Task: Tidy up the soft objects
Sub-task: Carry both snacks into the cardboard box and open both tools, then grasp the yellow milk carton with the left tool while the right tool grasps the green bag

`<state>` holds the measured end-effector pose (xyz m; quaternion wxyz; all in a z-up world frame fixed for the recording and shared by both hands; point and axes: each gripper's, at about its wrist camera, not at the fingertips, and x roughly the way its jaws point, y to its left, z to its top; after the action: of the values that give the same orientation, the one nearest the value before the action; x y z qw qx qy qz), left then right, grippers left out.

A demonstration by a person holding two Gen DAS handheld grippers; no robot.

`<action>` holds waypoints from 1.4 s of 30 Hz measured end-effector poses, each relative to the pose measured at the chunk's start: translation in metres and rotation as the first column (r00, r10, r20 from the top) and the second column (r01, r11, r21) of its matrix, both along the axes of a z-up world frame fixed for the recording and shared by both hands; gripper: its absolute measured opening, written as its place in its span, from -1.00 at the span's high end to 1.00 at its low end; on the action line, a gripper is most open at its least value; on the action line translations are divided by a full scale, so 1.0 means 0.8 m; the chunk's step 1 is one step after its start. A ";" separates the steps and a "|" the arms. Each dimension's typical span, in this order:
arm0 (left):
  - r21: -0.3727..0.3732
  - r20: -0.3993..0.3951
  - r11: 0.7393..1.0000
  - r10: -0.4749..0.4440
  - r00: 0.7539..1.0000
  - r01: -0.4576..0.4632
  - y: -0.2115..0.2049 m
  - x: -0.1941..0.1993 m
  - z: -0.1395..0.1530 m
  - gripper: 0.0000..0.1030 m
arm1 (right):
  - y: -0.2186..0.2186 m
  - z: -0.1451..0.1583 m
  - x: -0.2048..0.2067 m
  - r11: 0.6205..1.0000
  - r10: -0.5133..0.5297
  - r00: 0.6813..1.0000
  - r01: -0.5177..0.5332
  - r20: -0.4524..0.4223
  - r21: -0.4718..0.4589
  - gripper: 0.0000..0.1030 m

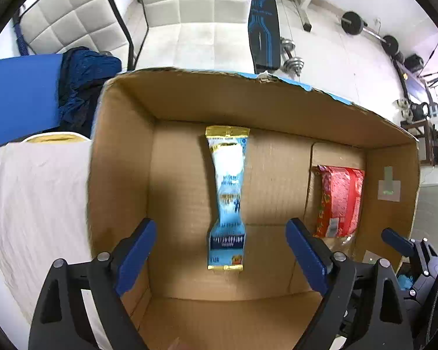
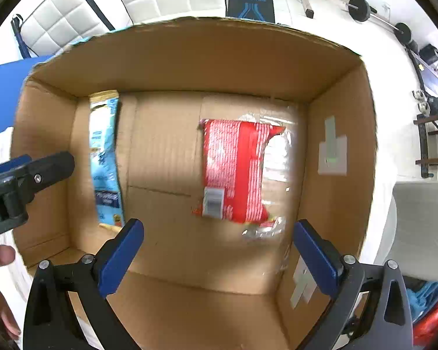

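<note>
Tool (image 2: 217, 252) open above red packet (image 2: 233, 172); its label unreadable.

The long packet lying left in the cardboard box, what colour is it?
Light blue and white with gold ends, clearest in the left wrist view.

You have bare floor in the cardboard box (image 1: 277, 99) between the blue packet (image 1: 227, 192) and red packet (image 1: 340, 201); its tall walls hem you in.
</note>
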<state>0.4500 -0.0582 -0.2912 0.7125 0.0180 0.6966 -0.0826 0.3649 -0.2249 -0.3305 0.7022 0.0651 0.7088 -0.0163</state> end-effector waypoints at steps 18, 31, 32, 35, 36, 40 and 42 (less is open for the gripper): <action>0.001 0.270 1.000 0.007 0.963 -0.008 0.041 -0.146 0.112 -0.79 | 0.036 0.116 -0.119 0.997 -0.043 0.979 0.054 0.199 -0.050 -1.00; -0.028 0.418 1.000 0.015 0.908 -0.003 0.052 -0.225 0.194 -0.79 | 0.043 0.194 -0.189 0.994 -0.090 0.943 0.105 0.319 -0.029 -1.00; -0.025 0.424 1.000 0.013 0.905 -0.002 0.053 -0.229 0.197 -0.79 | 0.042 0.196 -0.193 0.994 -0.097 0.943 0.110 0.320 -0.023 -1.00; -0.012 0.421 1.000 0.020 0.907 -0.016 0.058 -0.238 0.195 -0.79 | 0.038 0.192 -0.209 0.991 -0.125 0.946 0.132 0.298 -0.004 -1.00; -0.011 0.411 0.999 0.032 0.911 -0.030 0.063 -0.240 0.190 -0.79 | 0.038 0.183 -0.215 0.990 -0.141 0.952 0.142 0.273 0.017 -1.00; 0.027 0.344 0.996 0.076 0.936 -0.090 0.080 -0.245 0.150 -0.79 | 0.040 0.122 -0.232 0.975 -0.206 0.970 0.192 0.132 0.109 -1.00; 0.058 0.294 0.990 0.107 0.950 -0.130 0.092 -0.248 0.118 -0.79 | 0.041 0.084 -0.239 0.956 -0.255 0.965 0.244 0.053 0.162 -1.00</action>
<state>0.2513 0.0151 -0.1972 0.8093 0.0154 0.5871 -0.0094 0.1735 -0.1924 -0.2637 0.7128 0.2087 0.6679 -0.0477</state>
